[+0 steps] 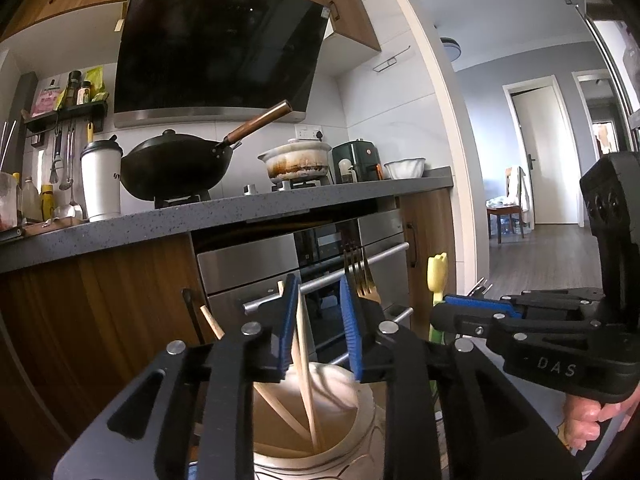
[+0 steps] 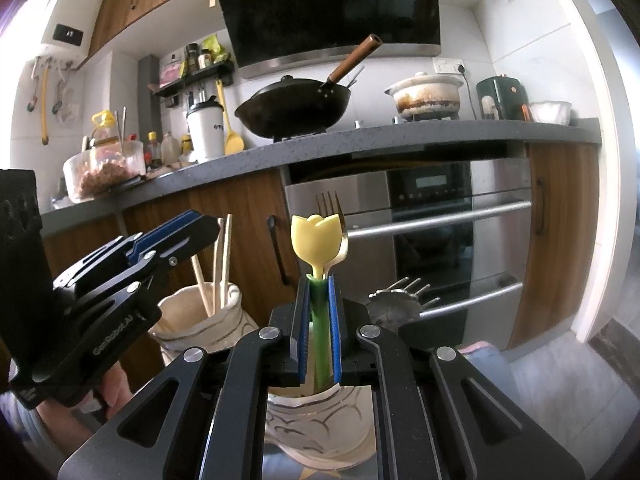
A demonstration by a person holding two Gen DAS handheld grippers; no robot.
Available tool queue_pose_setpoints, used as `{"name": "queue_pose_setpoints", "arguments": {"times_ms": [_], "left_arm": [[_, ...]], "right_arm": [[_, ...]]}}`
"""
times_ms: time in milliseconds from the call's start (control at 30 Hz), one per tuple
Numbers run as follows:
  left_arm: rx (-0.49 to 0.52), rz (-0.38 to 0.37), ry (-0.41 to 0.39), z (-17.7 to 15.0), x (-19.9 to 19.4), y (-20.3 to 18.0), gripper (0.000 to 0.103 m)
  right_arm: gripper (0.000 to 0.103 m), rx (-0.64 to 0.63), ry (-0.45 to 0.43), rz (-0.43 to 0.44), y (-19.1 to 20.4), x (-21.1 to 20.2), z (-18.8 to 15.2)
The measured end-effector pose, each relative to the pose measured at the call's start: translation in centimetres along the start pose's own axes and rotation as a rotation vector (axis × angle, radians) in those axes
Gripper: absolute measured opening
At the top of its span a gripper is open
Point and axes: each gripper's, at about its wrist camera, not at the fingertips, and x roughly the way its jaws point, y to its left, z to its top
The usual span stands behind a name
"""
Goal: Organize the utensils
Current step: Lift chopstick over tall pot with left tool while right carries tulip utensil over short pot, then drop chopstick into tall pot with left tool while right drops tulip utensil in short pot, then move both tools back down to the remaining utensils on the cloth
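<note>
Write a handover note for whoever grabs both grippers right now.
Left gripper: open above the left cream holder; wooden chopsticks stand between its pads, not pinched, and reach down into that holder.
Right gripper: shut on the green stem of the tulip-shaped utensil, above the second holder.
Done: chopsticks are in the holder.
Left: lower and release the tulip utensil. A gold fork stands behind it; silver forks to the right probably still need sorting.

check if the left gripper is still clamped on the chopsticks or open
Open. The left gripper has a clear gap between its blue pads, and the chopsticks stand loose between them, lower ends resting in the cream holder.
</note>
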Motion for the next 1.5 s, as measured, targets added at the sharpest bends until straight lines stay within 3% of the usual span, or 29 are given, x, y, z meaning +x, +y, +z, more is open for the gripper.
{"name": "queue_pose_setpoints", "arguments": {"times_ms": [233,567,900,1033,1167,1333,1500], "left_arm": [[-0.001,0.007,-0.016,0.4,-0.1,-0.1,0.040],[-0.008,0.027,-0.034,1.6,-0.7,0.4,0.049],[0.000,0.049,-0.054,3.6,-3.9,0.6,0.055],[-0.016,0.052,-0.050,3.8,-5.7,0.7,0.062],[-0.032,0.050,-0.019,3.2,-7.3,0.9,0.064],[-0.091,0.041,0.048,1.3,-9.7,1.5,0.082],[-0.150,0.020,0.148,-1.5,-11.2,1.5,0.094]], "right_arm": [[0.010,0.008,0.056,0.007,-0.1,1.1,-0.6],[0.020,0.016,0.035,0.020,-0.2,0.1,0.0],[0.042,0.032,-0.020,0.002,-0.3,-3.8,0.8],[0.062,0.031,-0.024,-0.015,-0.4,-5.3,0.3],[0.074,0.030,-0.025,-0.030,-0.4,-6.9,-0.2],[0.093,0.012,-0.017,-0.053,-0.1,-8.6,-1.3],[0.098,-0.022,0.034,-0.101,0.3,-9.4,-3.4]]}}
